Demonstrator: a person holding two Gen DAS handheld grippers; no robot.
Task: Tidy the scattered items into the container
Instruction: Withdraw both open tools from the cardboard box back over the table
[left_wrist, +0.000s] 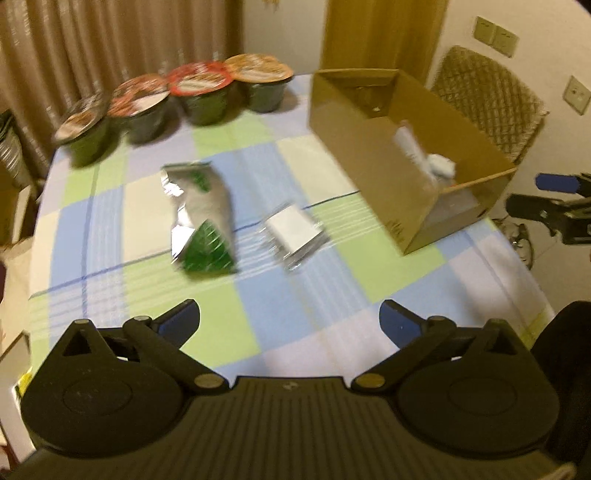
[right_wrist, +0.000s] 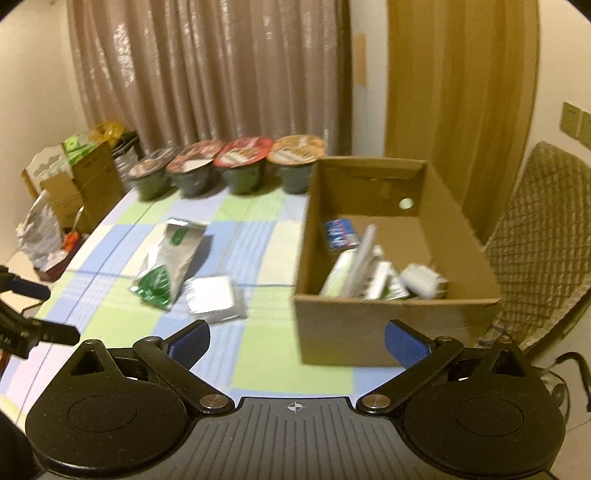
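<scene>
Matt cardboard box (right_wrist: 369, 328), crinkled glossy foil pouch (left_wrist: 201, 218) (green print), checked cloth tablecloth (left_wrist: 295, 314)

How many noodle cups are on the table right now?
4, in one row along the table's far edge by the curtain: dark-lidded cup, next cup, red-lidded cup, orange-lidded cup nearest the cardboard box.

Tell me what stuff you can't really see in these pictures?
- Cup lids: the printing is too blurred in both views.
- Cardboard box: in the left wrist view its near wall hides most of what's inside.
- Things in the box: in the right wrist view they overlap and blur.
- Silver and green bag: motion blur smears its label.
- Left claw and right claw: open, empty.
</scene>
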